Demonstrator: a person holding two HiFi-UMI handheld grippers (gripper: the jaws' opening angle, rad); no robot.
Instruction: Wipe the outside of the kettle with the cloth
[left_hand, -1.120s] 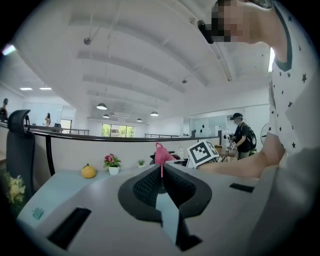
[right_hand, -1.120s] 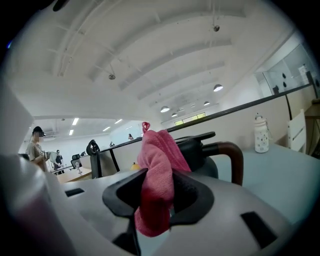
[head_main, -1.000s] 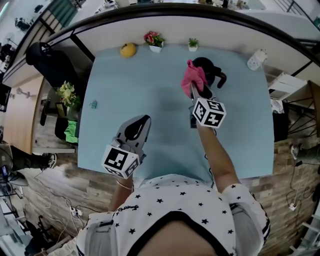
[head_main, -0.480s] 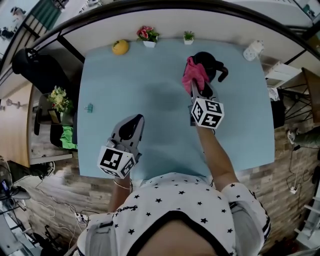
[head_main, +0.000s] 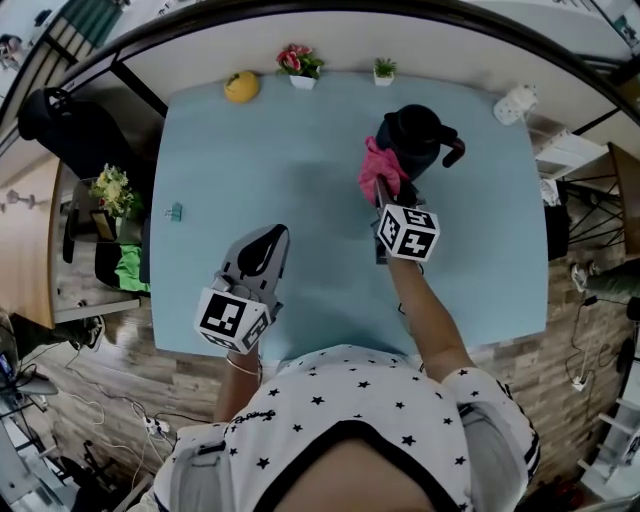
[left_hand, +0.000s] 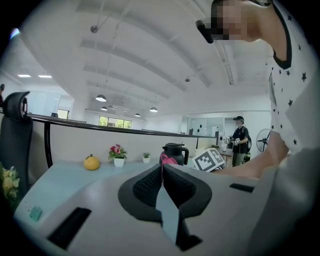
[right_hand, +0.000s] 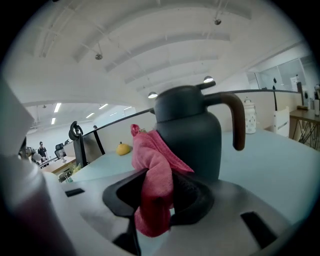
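Kettle (head_main: 415, 140): dark, upright, lid on. It sits at the far right of the counter (head_main: 260, 150), handle to the right.

Pink cloth (head_main: 380, 170) is bunched at the kettle's near-left flank. In the right gripper view the cloth (right_hand: 155, 175) overlaps the body wall of the kettle (right_hand: 192, 135) low down. It looks like contact, but can't confirm pressure.

Right claw (head_main: 383, 190) is clamped on the cloth. Its jaws sit a fabric-thickness apart, with a wad hanging below them and a tuft sticking up (right_hand: 160, 195).

Left claw (head_main: 270, 245) is parked at the near left, well apart from the kettle. Its jaws are together with nothing between them (left_hand: 162, 185). The kettle is unbraced.

Step, as a judgement: wiping is under way on the near-left side only. Handle side, far side and lid look uncovered.

Next move calls for:
- dragging the cloth around the curve and keeping it flat on the wall
- using light force, or bracing with the left claw, so the kettle doesn't slide or tip
- keeping the cloth from snagging at the handle

Fruit (head_main: 240, 87) and flower pots (head_main: 302, 68) on the far edge are clear of the path.
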